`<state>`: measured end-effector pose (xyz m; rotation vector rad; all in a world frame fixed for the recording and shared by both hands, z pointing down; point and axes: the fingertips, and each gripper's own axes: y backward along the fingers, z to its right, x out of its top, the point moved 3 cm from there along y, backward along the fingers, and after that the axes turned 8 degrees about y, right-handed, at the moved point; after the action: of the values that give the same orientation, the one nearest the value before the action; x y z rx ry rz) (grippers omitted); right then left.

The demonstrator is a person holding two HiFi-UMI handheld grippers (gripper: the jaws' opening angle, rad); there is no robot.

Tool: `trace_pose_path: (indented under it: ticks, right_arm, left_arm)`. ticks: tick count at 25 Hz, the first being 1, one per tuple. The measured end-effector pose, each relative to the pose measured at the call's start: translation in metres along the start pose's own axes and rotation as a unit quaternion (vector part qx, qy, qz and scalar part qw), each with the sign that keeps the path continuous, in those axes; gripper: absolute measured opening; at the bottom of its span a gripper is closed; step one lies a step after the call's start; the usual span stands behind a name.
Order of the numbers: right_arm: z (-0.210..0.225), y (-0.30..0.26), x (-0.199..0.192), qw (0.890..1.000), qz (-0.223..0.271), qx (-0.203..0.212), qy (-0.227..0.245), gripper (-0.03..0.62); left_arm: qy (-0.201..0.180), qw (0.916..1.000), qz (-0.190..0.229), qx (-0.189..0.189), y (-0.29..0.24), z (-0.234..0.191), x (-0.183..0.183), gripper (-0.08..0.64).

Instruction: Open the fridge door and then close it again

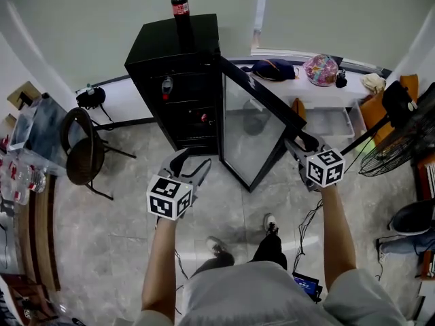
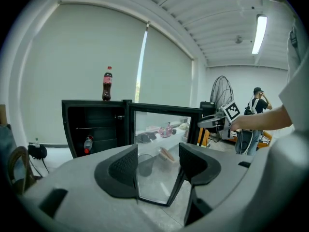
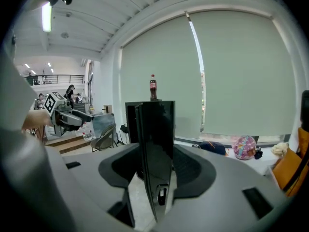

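The black fridge point(image 1: 178, 49) stands against the back wall with its glass door point(image 1: 255, 124) swung wide open towards me. A cola bottle point(image 1: 179, 4) stands on top of it. My right gripper point(image 1: 300, 146) is shut on the door's free edge point(image 3: 157, 129), which runs upright between its jaws in the right gripper view. My left gripper point(image 1: 192, 161) hangs open in front of the open fridge, with nothing between its fingers. In the left gripper view the fridge point(image 2: 91, 129), its door point(image 2: 164, 124) and the bottle point(image 2: 107, 83) lie ahead of the left gripper point(image 2: 157, 158).
A small bottle point(image 1: 167, 87) rests on a shelf inside the fridge. A round-backed chair point(image 1: 81, 148) stands at the left. Bags point(image 1: 321, 70) lie on the window ledge and a white tray point(image 1: 329, 121) sits below it. A floor fan point(image 1: 401, 148) is at the right.
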<state>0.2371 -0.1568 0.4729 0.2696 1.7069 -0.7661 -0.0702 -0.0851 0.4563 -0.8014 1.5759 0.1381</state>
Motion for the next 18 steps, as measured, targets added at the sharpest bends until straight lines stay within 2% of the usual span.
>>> trace_pose_path:
  ticks: [7,13,18]
  right_arm:
    - [-0.037,0.001,0.001,1.000,0.000,0.002,0.002,0.193]
    - [-0.073,0.001,0.006,0.999,-0.003,0.047,0.018,0.183]
    - [-0.091,-0.003,0.011,0.996,-0.004,0.077,0.035,0.186]
  left_arm:
    - [0.008,0.9999,-0.001,-0.012,0.003,-0.007,-0.012,0.264]
    - [0.017,0.9997,-0.004,-0.018,0.006,-0.006,-0.023,0.264]
    - [0.026,0.9996,-0.001,-0.008,0.018,-0.016,-0.027,0.264]
